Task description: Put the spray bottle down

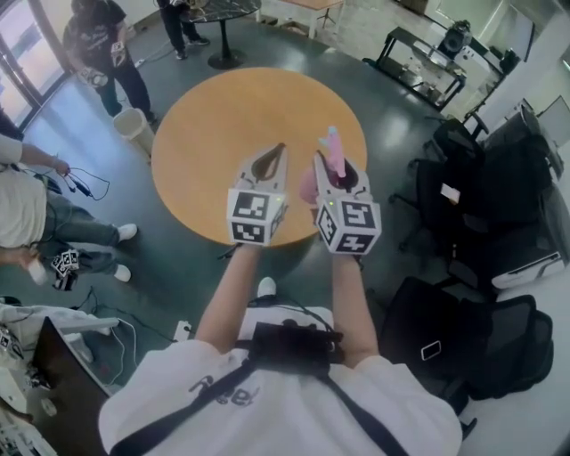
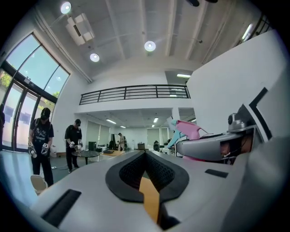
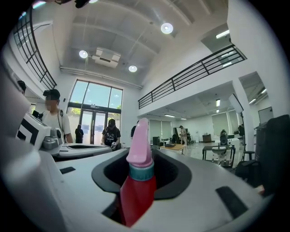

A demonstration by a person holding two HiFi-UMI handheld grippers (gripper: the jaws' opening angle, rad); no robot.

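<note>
Nearest: white T-shirt (image 1: 267, 405) w/ black strap across it, small black box (image 1: 294, 346) at the chest. Both forearms reach fwd side by side, each ending in a marker cube: L cube (image 1: 256, 215), R cube (image 1: 349, 226).

L tongs (image 2: 145, 153): tips closed together, nothing btwn the black pads. Only a strip of orange-brown surface shows through the gap nearer the camera.

R tongs (image 1: 339, 169): clamped on the spray bottle (image 3: 137, 183), gripped at the red body. Teal collar and pink spray head stick up above the pads. Bottle is upright, just right of the L tongs. In the head view it sits over the near-right part of the round wooden worktop (image 1: 214, 134). Bottle base is hidden, so can't tell if it touches the worktop.

Around: grey floor (image 1: 160, 267). Black office chairs (image 1: 499, 191) and dark bags (image 1: 472, 343) to the right. On the left a person (image 1: 40, 218) low down w/ cables on the floor.

Farther: pale bin (image 1: 134, 127) just past the worktop's left edge, another person in dark clothes (image 1: 100, 44) beyond it, and a dark pedestal table (image 1: 223, 13) at the top. Glass doors at far left, balcony rail high on the back wall.
</note>
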